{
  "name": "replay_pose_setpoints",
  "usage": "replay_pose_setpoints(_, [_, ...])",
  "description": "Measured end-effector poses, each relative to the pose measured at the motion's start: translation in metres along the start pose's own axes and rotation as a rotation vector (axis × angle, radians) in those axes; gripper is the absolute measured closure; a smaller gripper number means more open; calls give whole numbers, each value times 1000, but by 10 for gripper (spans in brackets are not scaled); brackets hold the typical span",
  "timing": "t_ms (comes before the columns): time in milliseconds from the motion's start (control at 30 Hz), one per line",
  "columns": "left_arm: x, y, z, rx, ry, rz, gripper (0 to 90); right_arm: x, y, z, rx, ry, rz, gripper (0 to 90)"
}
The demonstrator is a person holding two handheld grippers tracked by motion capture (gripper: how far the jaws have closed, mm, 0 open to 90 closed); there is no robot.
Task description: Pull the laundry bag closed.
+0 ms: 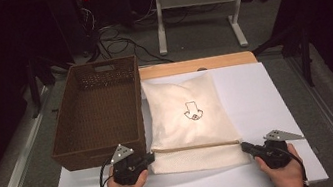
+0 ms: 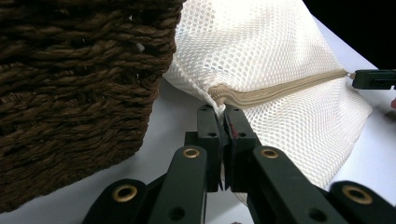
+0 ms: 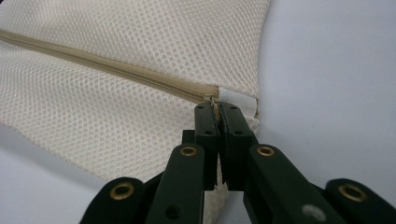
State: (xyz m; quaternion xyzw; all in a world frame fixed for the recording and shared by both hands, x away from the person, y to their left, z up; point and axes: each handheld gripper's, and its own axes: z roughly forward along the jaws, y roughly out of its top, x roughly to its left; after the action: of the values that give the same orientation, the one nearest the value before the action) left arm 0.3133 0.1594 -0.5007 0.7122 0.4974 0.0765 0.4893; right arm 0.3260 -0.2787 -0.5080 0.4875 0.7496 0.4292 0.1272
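Observation:
A white mesh bag [image 1: 188, 113] with a small black arrow print lies on the white board [image 1: 265, 93], and a beige zipper [image 1: 195, 146] runs across its near part. My left gripper [image 1: 150, 158] is shut on the bag's left corner, at the zipper's end. In the left gripper view its jaws [image 2: 221, 112] pinch the mesh just below the zipper [image 2: 280, 88]. My right gripper [image 1: 244, 147] is shut at the zipper's right end. In the right gripper view its tips [image 3: 216, 108] clamp the zipper pull [image 3: 214, 100] beside a white tab [image 3: 239, 99]. The zipper looks closed and stretched straight between both grippers.
A dark brown woven basket [image 1: 98, 152] stands on the left, touching the bag's left side and close to my left gripper; its wall [image 2: 70, 93] shows in the left gripper view. A wooden strip [image 1: 190, 65] runs along the board's far edge. Bare board lies right of the bag.

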Motion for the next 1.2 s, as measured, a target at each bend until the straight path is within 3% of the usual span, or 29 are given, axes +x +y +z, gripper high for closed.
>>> replay_pose_setpoints(67, [1,0,0,0,-9,2,850,0,0,0,1,4,-8,872])
replay_pose_setpoints(100, [3,-1,-2,-10,-21,9,809,-2,-1,-3,-6,4,-17,772])
replay_pose_setpoints(133, [3,-1,-2,-10,-21,9,760,-2,-1,-3,-6,4,-17,772])
replay_pose_setpoints(167, [4,-2,-6,-40,-33,10,689,-7,-2,-6,-35,9,-23,669])
replay_pose_setpoints(200, [4,-2,-8,-58,-46,10,610,-8,-2,-8,-53,15,-32,632])
replay_pose_setpoints(267, [5,-1,-11,-59,-62,13,489,-9,-2,-10,-68,23,-44,623])
replay_pose_setpoints(300, [5,-2,-16,-88,-73,39,436,-11,-1,-14,-93,35,-52,601])
replay_pose_setpoints(400, [7,-3,-23,-119,-66,67,352,-16,1,-19,-118,28,-60,595])
replay_pose_setpoints(467, [9,-2,-27,-142,-68,57,328,-20,1,-22,-108,-4,-45,593])
replay_pose_setpoints(533, [10,-2,-28,-143,-63,54,290,-23,0,-22,-88,-11,-26,501])
replay_pose_setpoints(633, [15,-2,-34,-159,-56,59,251,-23,1,-24,-90,-49,-52,351])
replay_pose_setpoints(667, [15,-2,-34,-159,-56,59,234,-23,1,-24,-90,-49,-52,351])
replay_pose_setpoints(733, [17,-1,-39,-136,-77,58,197,-20,3,-26,-64,-60,-65,207])
replay_pose_setpoints(767, [19,0,-45,-127,-128,55,160,-20,4,-27,-61,-59,-70,151])
replay_pose_setpoints(800, [19,0,-45,-127,-128,55,149,-20,4,-27,-61,-59,-70,151])
replay_pose_setpoints(833, [20,1,-50,-130,-124,83,131,-22,4,-28,-46,-30,-69,48])
replay_pose_setpoints(867, [22,1,-51,-125,-132,80,99,-22,4,-28,-41,-25,-69,1])
replay_pose_setpoints(1100, [38,-2,-68,-149,-150,43,13,-31,7,-42,-54,-64,-64,0])
replay_pose_setpoints(1200, [48,-5,-80,-155,-105,38,5,-37,5,-47,-53,-95,-64,0])
